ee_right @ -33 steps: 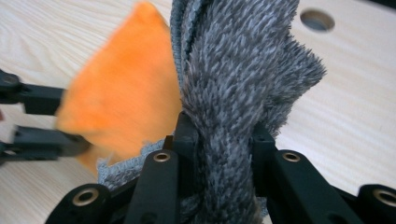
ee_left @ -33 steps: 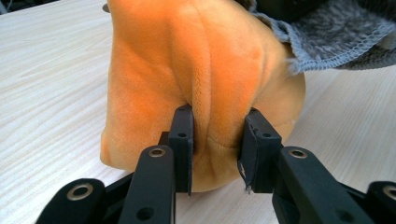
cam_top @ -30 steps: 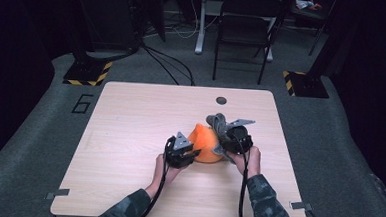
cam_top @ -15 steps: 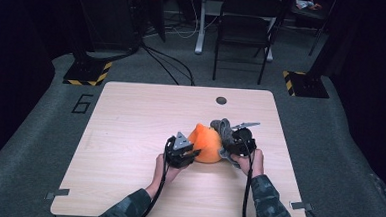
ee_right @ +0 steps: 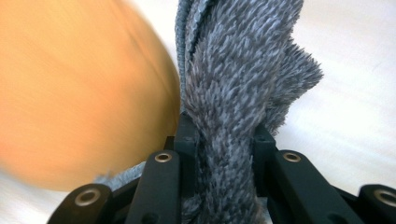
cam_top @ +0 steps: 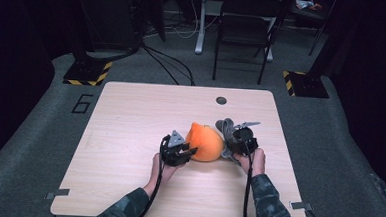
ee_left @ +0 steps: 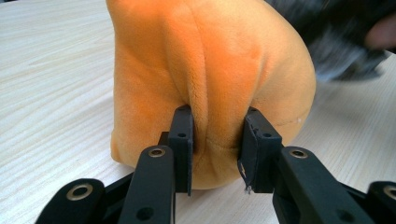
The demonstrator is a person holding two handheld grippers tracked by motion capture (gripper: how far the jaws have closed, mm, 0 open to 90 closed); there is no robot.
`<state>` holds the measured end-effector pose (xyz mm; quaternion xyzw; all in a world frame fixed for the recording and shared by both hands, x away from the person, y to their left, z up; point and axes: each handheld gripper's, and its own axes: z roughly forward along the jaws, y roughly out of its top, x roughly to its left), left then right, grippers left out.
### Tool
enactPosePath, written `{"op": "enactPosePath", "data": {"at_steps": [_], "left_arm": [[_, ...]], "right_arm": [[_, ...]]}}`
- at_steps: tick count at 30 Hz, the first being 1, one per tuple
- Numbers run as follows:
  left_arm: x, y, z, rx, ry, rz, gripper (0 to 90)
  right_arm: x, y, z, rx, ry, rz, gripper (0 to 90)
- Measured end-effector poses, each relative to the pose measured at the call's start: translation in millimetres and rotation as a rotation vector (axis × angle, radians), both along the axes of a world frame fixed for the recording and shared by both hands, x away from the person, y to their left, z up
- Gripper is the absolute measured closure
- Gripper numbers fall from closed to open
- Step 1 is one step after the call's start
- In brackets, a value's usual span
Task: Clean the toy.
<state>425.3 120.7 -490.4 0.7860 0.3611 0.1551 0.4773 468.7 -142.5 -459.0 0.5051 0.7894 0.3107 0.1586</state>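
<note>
Lab: hazard-striped stand bases [cam_top: 87,74] (cables [cam_top: 168,62] trailing).

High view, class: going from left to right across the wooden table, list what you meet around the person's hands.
left gripper → orange plush toy → grey furry cloth → right gripper

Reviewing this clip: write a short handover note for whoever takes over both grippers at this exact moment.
Left gripper: shut on a fold of the orange plush.
Right gripper: shut on the grey furry fabric, which lies against the plush's right side.
Where: both things sit near the middle of the wooden table, toward the person's edge.
Done: both pieces gripped.
Left: probably separating or fitting grey and orange; which one I cannot tell.
</note>
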Motion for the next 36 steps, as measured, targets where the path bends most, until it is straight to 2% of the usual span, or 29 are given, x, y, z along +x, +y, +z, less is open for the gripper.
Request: {"op": "enactPosePath", "data": {"at_steps": [3,5,7,9,12,16,19,20,21,23,26,28,31,32,34,36], "left_arm": [[0.1,-0.5,-0.2,-0.003,-0.003,0.001,68.1],[0.2,-0.2,-0.3,-0.003,-0.006,-0.001,67.8],[-0.3,-0.5,-0.8,-0.008,-0.006,0.002,66.8],[-0.2,0.6,-0.8,-0.010,-0.014,-0.007,63.1],[0.0,2.3,-0.9,-0.022,-0.019,-0.027,50.5],[-6.3,-1.3,2.5,0.070,-0.071,-0.030,35.9],[-11.4,-9.3,1.5,0.156,-0.113,-0.027,30.7],[-11.2,-11.8,-0.1,0.176,-0.114,-0.024,30.4],[-10.1,-13.7,-2.4,0.184,-0.114,-0.015,31.2],[-7.0,-14.7,-6.3,0.164,-0.112,0.005,37.6],[-5.5,-14.3,-8.4,0.141,-0.118,0.023,56.7],[-4.6,-11.3,-8.9,0.106,-0.110,0.031,66.4],[-4.0,-9.3,-8.6,0.062,-0.090,0.047,71.5],[-4.1,-8.8,-6.7,0.061,-0.086,0.048,72.3],[-3.3,-7.6,-2.4,0.041,-0.069,0.057,73.8],[-4.3,-7.3,2.3,0.038,-0.057,0.061,73.9]], "right_arm": [[-9.7,2.2,26.9,0.070,-0.067,0.023,71.8],[-15.4,11.1,35.8,0.077,-0.090,0.081,71.8],[-17.9,26.0,34.3,0.048,-0.068,0.125,71.7],[-18.5,36.6,27.6,0.010,-0.063,0.126,71.8],[-16.4,35.8,25.3,0.022,-0.068,0.127,71.7],[-15.2,35.0,24.2,0.034,-0.077,0.120,71.7],[-14.7,36.4,24.2,0.028,-0.085,0.115,71.7],[-14.5,36.5,24.1,0.030,-0.087,0.114,71.7],[-14.1,36.5,23.9,0.029,-0.086,0.113,71.7],[-12.7,35.6,22.7,0.038,-0.089,0.111,71.7],[-10.7,34.2,20.6,0.047,-0.087,0.100,71.7],[-9.9,31.7,20.7,0.053,-0.089,0.101,71.6],[-11.0,29.3,25.9,0.069,-0.101,0.093,71.7],[-11.7,28.3,29.1,0.060,-0.104,0.101,71.6],[-14.7,29.8,36.5,0.069,-0.125,0.104,71.6],[-18.3,33.5,44.1,0.081,-0.131,0.115,71.5]]}}
